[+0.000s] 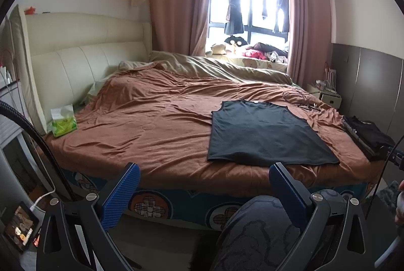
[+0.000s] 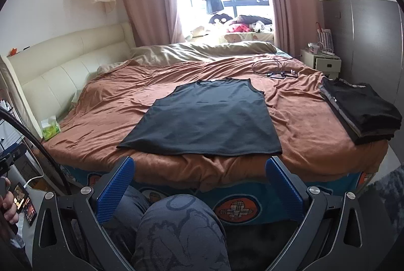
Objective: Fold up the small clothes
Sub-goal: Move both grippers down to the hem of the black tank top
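Your left gripper (image 1: 203, 191) & right gripper (image 2: 199, 185) both hang short of the bed edge, ribbed blue pads spread wide, holding nothing. Dark sleeveless top (image 2: 204, 119) lies flat, smooth, trapezoid-shaped on the rumpled brown blanket (image 2: 101, 104). Folded black stack (image 2: 361, 114) sits to its right, apart.
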`<move>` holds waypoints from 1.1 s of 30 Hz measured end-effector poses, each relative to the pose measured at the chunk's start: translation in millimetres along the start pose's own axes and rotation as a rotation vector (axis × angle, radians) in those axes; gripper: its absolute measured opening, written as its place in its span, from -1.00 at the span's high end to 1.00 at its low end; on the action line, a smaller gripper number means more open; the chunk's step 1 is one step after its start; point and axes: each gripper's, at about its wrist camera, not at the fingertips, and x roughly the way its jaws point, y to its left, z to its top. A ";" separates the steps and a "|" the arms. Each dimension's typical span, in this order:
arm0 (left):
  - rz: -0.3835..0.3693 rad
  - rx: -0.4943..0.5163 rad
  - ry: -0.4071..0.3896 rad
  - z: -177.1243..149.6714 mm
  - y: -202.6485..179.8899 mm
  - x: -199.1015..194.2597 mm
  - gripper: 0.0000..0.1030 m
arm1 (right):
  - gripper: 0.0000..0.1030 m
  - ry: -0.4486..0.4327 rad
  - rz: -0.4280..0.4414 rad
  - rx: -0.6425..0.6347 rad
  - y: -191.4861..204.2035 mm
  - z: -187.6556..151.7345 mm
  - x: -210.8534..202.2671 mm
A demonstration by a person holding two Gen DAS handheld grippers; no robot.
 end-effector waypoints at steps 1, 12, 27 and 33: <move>-0.006 0.001 0.004 1.4 -0.9 6.5 -0.99 | -1.00 0.004 -0.005 0.008 -3.5 2.7 5.1; -0.090 -0.009 0.077 19.8 -15.1 93.1 -0.64 | -0.76 0.048 -0.057 0.073 -35.4 31.7 62.4; -0.108 -0.053 0.360 11.8 -17.0 259.3 0.03 | -0.18 0.258 -0.090 0.245 -104.5 59.5 174.9; -0.087 -0.067 0.437 -0.2 -15.6 299.6 0.08 | -0.18 0.319 -0.100 0.276 -120.6 60.7 200.9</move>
